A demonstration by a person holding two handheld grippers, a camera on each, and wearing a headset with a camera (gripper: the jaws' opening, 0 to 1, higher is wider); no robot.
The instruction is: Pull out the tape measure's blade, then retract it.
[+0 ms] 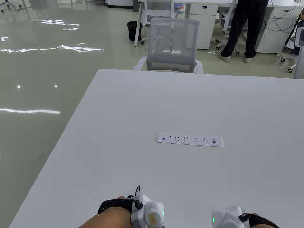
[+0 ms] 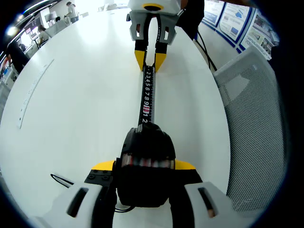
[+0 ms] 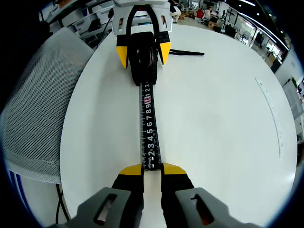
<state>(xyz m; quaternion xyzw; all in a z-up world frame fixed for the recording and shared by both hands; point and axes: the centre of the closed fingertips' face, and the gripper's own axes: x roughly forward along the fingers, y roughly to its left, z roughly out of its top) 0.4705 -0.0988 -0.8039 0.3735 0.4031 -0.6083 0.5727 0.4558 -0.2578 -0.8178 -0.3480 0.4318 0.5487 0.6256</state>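
The left gripper (image 2: 142, 166) has its 2 yellow-tipped fingers (image 2: 102, 166) pressed against either side of the tape measure (image 2: 145, 161), a rounded black body with a ribbed band across its top. The blade (image 2: 147, 99) runs straight out from between those fingers, flat on the table, to the right gripper (image 2: 149, 59) facing it. It is a narrow black ribbon printed with white numerals from 1 to 12, with a red patch at 10.

In the right gripper view, that gripper's 2 fingers are closed on the blade's tip, which sits between their yellow pads (image 3: 130, 170). Beyond the far end of the blade, the left gripper clasps the black body. A thin black cord (image 3: 187, 53) lies on the table just beside the left gripper's fingers.

The table (image 1: 142, 118) is white, smooth and matt. A long white power strip (image 1: 190, 140) is set flush in it, well apart from both pairs of fingers. A grey mesh chair (image 2: 251, 118) stands at the table edge near the grippers, on the side away from the strip. Another mesh-backed chair (image 1: 172, 45) stands at the far end. The floor (image 1: 47, 71) is pale green and glossy, streaked with reflections. A person in dark trousers (image 1: 247, 28) stands by white desks at the back.
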